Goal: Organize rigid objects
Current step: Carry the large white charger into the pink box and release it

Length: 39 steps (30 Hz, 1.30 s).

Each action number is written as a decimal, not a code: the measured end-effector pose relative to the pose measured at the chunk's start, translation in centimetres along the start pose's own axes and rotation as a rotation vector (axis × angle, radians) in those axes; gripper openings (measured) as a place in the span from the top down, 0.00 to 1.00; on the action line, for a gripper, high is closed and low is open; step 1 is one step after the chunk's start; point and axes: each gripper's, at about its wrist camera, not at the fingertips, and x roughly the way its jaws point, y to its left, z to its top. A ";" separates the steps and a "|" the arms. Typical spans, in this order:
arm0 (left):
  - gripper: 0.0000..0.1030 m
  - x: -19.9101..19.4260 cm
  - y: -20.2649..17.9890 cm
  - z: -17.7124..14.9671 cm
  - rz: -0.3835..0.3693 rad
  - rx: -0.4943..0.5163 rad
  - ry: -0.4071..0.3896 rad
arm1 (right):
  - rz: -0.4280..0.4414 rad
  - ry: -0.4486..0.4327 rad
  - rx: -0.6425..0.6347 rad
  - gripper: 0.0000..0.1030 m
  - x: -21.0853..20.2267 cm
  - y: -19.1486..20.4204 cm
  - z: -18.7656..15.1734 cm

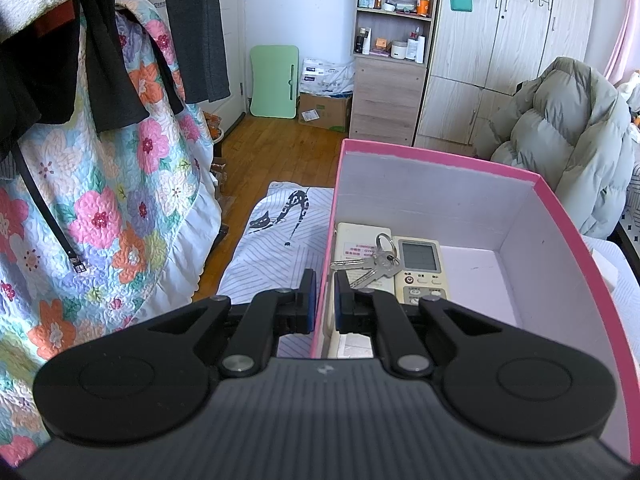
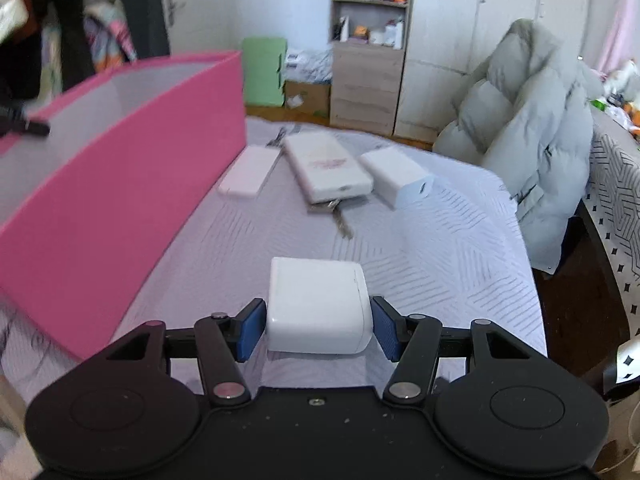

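My left gripper is shut on the left wall of the pink box, one finger outside and one inside. Inside the box lie a white remote, a flat white device and a bunch of keys on top of them. My right gripper holds a white charger block between its blue pads, just above the bed. The pink box stands to its left. Ahead on the bed lie a white power bank, a small white slab, another white block and a key.
The striped bedspread ends at the right, with a chair and grey puffer jacket beyond. A floral quilt and dark clothes hang at the left. A shelf unit and wardrobe stand at the far wall.
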 end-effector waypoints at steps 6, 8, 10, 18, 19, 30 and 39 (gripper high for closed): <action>0.94 0.1 -0.1 0.0 -0.002 0.000 0.000 | 0.022 -0.046 -0.029 0.37 -0.4 -0.2 1.1; 0.94 0.1 -0.1 0.0 0.000 0.002 0.001 | 0.026 -0.032 -0.111 0.34 0.2 0.3 1.7; 0.94 0.1 0.0 0.1 0.000 0.003 0.001 | 0.038 0.011 -0.184 0.34 1.1 0.6 2.0; 0.94 0.0 0.1 0.1 0.000 -0.001 0.001 | 0.124 0.094 -0.113 0.37 2.8 -1.2 2.3; 0.94 0.0 0.2 0.1 0.002 0.000 0.001 | 0.122 0.086 -0.095 0.37 2.7 -1.3 2.3; 0.94 -0.1 -0.2 0.0 0.001 0.018 -0.002 | 0.107 -0.047 -0.030 0.38 -0.6 -0.4 2.4; 0.94 -0.1 -0.2 0.0 0.008 0.031 -0.001 | 0.224 -0.208 -0.028 0.38 -6.2 2.0 6.3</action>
